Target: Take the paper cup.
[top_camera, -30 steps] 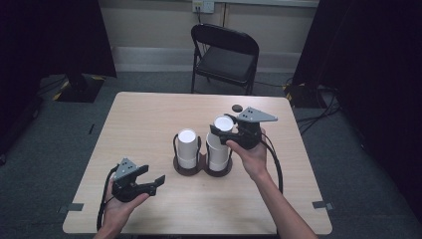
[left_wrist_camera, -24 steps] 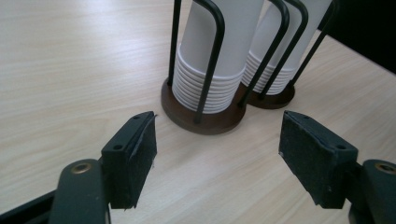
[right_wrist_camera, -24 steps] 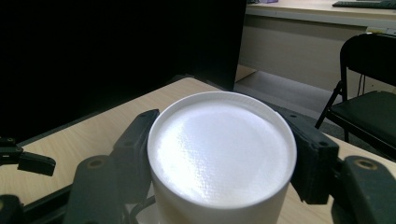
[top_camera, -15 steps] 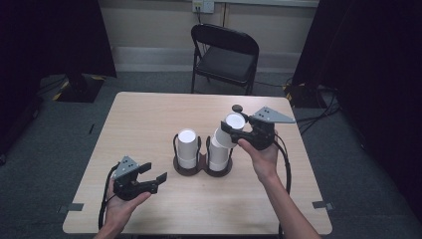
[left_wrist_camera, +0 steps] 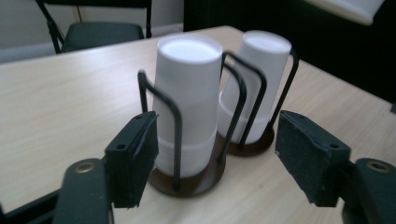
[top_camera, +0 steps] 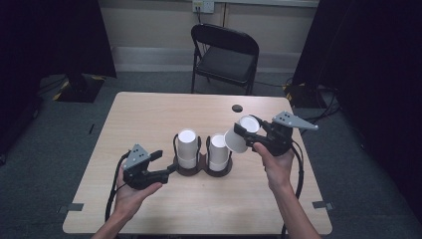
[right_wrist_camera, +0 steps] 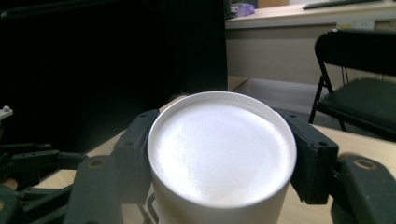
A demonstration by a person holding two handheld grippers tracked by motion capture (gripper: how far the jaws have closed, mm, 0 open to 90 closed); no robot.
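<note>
Right gripper (top_camera: pixel 245 138) is clamped on a white paper cup (top_camera: pixel 241 134), one jaw on each side, and holds it up off the table, tipped over sideways so its base end points left toward the stacks. From the right gripper view you're basically staring at the flat white end of that cup (right_wrist_camera: pixel 222 149), with both black jaws pressed against its sides.

Left gripper (top_camera: pixel 166 164) is down low at the near left of the table (top_camera: pixel 149 114), jaws spread wide with nothing in them. In the left gripper view its pads (left_wrist_camera: pixel 134 156) sit just short of the left holder (left_wrist_camera: pixel 187 179), not touching it as far as I can see.

Two round dark-based wire holders stand side by side mid-table, each with a stack of white cups: left stack (top_camera: pixel 187 148), right stack (top_camera: pixel 218 152) in the right holder (top_camera: pixel 219 171). The lifted cup hangs just right of and above the right stack, apart from it.

Black folding chair (top_camera: pixel 225 55) sits beyond the far edge, plus a small dark hole (top_camera: pixel 237 108) in the tabletop near the far right.
</note>
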